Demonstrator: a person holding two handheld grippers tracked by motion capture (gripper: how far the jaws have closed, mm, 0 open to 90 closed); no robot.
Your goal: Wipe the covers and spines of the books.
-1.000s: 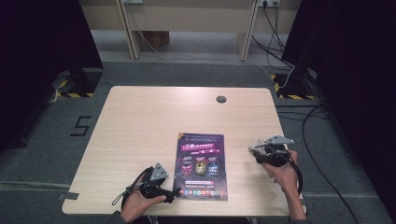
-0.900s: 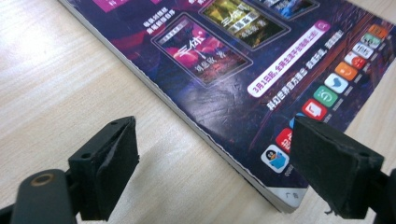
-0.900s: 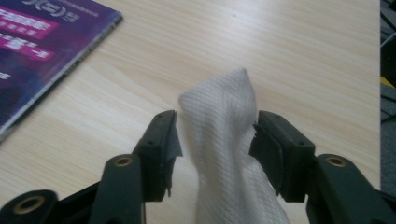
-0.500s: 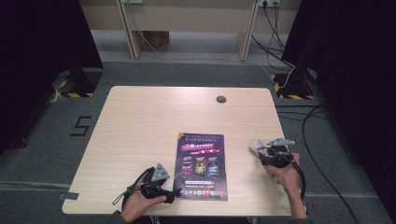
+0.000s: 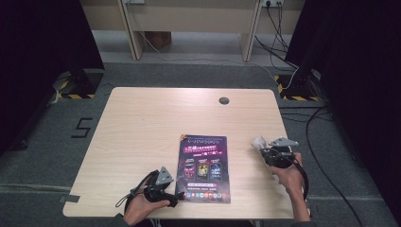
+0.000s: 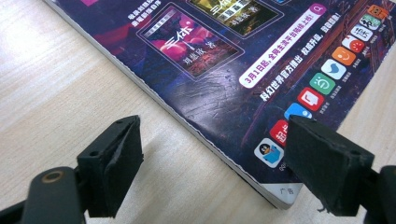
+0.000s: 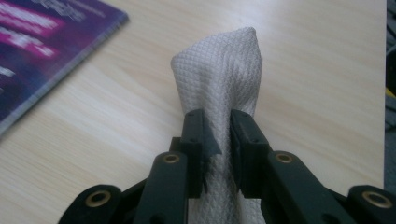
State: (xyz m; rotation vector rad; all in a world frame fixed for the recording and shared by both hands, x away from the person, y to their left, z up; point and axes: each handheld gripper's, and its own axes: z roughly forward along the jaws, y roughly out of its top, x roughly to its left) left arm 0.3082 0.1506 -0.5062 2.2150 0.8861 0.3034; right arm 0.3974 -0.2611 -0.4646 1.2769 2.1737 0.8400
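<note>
White cloth (image 7: 219, 60) pinched in just-closed right jaws above wooden table (image 5: 142, 123); left jaws wide, empty.

High view: fixed overhead on the person's side, facing forward and down, far enough to take in the whole tabletop (image 5: 156, 123) plus floor and desk legs beyond. Left gripper view: mounted on the left gripper (image 6: 212, 168), low and very close to the tabletop, looking along the jaws at the near corner of the magazine (image 6: 233, 60). Right gripper view: mounted on the right gripper (image 7: 218, 140), close in, aimed along the jaws across bare wood, white cloth (image 7: 219, 65) centre frame. Shared: magazine seen in all three, its edge just clipping the right gripper view's upper left; cloth common to high and right gripper views.
</note>
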